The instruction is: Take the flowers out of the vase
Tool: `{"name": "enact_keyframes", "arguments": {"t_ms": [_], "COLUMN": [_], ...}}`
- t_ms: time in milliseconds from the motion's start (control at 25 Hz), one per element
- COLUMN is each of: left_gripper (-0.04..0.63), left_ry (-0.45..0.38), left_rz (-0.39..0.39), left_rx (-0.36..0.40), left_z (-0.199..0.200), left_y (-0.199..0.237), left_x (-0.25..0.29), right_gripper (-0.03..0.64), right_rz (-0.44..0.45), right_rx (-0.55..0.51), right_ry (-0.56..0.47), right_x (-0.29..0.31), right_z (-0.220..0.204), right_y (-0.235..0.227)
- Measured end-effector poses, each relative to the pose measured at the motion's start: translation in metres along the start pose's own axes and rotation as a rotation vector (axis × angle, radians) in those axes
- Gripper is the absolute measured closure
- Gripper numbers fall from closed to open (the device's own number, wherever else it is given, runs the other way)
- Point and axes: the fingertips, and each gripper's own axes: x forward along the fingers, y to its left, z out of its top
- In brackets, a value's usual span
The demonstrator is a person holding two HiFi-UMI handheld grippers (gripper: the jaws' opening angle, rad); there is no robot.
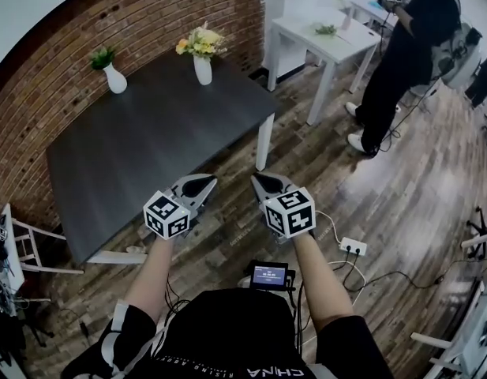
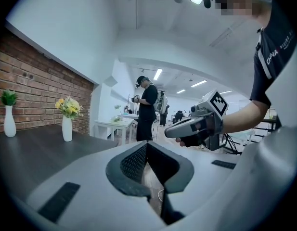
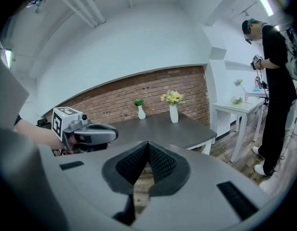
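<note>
A white vase [image 1: 203,69] with yellow flowers [image 1: 199,43] stands at the far right of a dark table [image 1: 148,148]; it shows too in the left gripper view as vase [image 2: 67,128] and in the right gripper view as vase [image 3: 173,113]. A second white vase [image 1: 114,78] with a green sprig stands at the far left. My left gripper [image 1: 207,181] and right gripper [image 1: 257,181] are held side by side over the floor just before the table's near edge, both shut and empty, well short of the vases.
A brick wall [image 1: 77,46] runs behind the table. A white table [image 1: 326,42] stands at the back right, with a person in black [image 1: 405,61] beside it. Cables and a power strip [image 1: 353,247] lie on the wooden floor to my right. A white chair [image 1: 22,251] stands at left.
</note>
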Motion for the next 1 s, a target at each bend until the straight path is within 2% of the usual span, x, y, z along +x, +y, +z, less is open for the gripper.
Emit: {"name": "enact_keyframes", "arguments": {"t_ms": [200, 400, 560, 800, 1000], "left_gripper": [0.594, 0.594, 0.594, 0.594, 0.594], "left_ry": [0.020, 0.031, 0.026, 0.011, 0.009], "left_rz": [0.047, 0.100, 0.100, 0.097, 0.079], "left_rx": [-0.023, -0.054, -0.061, -0.058, -0.025], "left_z": [0.001, -0.003, -0.002, 0.012, 0.042], "left_y": [0.035, 0.079, 0.118, 0.204, 0.282], "left_x": [0.036, 0.051, 0.072, 0.108, 0.129], "right_gripper": [0.611, 0.611, 0.611, 0.611, 0.611], "right_rz": [0.027, 0.059, 0.070, 0.039, 0.012], "right_rx": [-0.004, 0.005, -0.002, -0.012, -0.014], "right_ry": [0.017, 0.021, 0.028, 0.043, 0.026], "right_x": [0.027, 0.063, 0.099, 0.166, 0.230], "right_z": [0.015, 0.029, 0.041, 0.074, 0.129], "right_y": [-0.052, -0.077, -0.093, -0.135, -0.162]}}
